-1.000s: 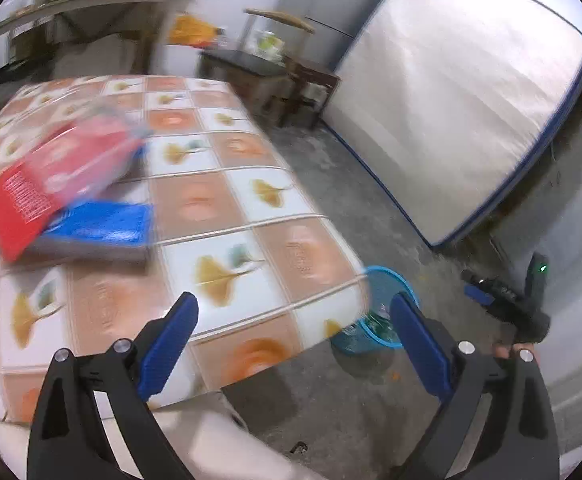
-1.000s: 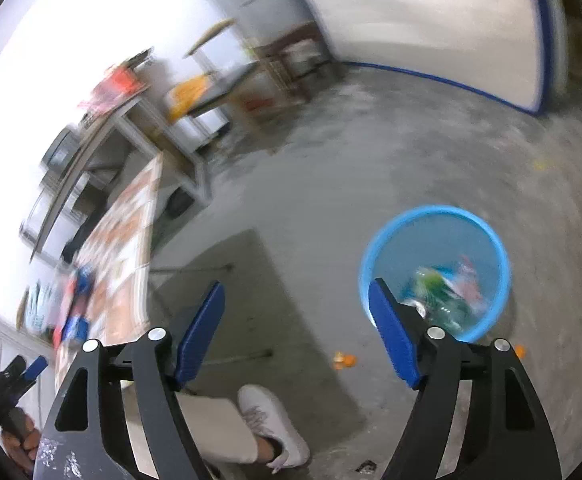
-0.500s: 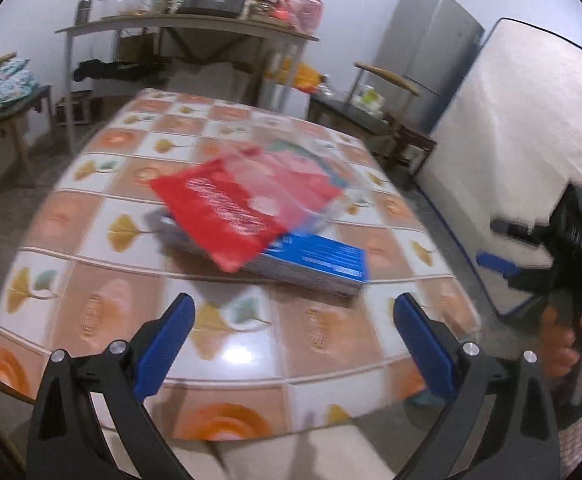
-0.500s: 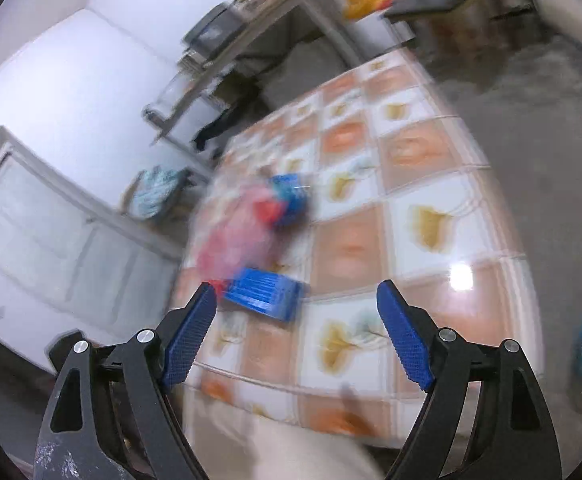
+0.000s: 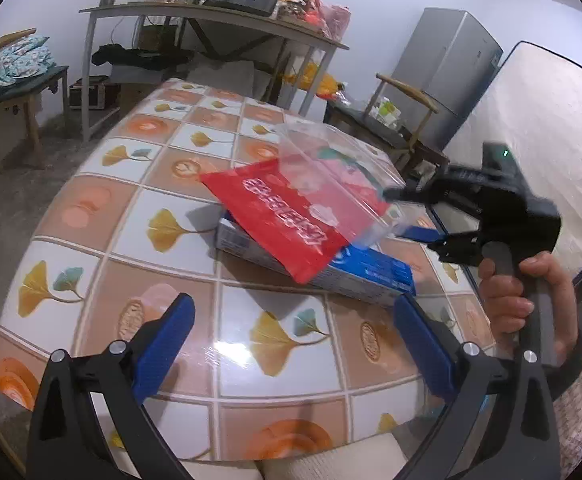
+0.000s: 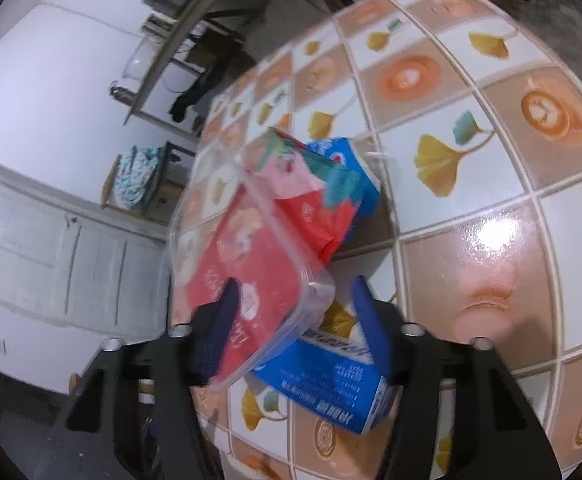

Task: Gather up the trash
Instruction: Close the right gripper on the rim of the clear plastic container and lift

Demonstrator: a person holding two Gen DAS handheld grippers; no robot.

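Note:
A clear plastic container (image 5: 331, 168) rests tilted on a red snack packet (image 5: 275, 216), which lies over a blue box (image 5: 371, 268) on the tiled table (image 5: 131, 208). My right gripper (image 5: 399, 212) reaches in from the right. Its jaws are closing, with a corner of the clear container (image 6: 251, 248) between them. The right finger (image 6: 367, 320) still stands off that corner. Under the container lie the red packet (image 6: 315, 208) and the blue box (image 6: 331, 364). My left gripper (image 5: 293, 304) hangs open over the table's near edge, holding nothing.
A person's hand (image 5: 507, 288) holds the right gripper's handle. Behind the table stand a loaded shelf table (image 5: 211, 12), a chair with a cushion (image 5: 23, 64), a grey fridge (image 5: 451, 72) and a mattress (image 5: 539, 120) leaning on the wall.
Both views swung from the floor and a blue bin onto the table. The right gripper came in to the clear container and its jaws narrowed around the corner. The left gripper drew nearer the pile.

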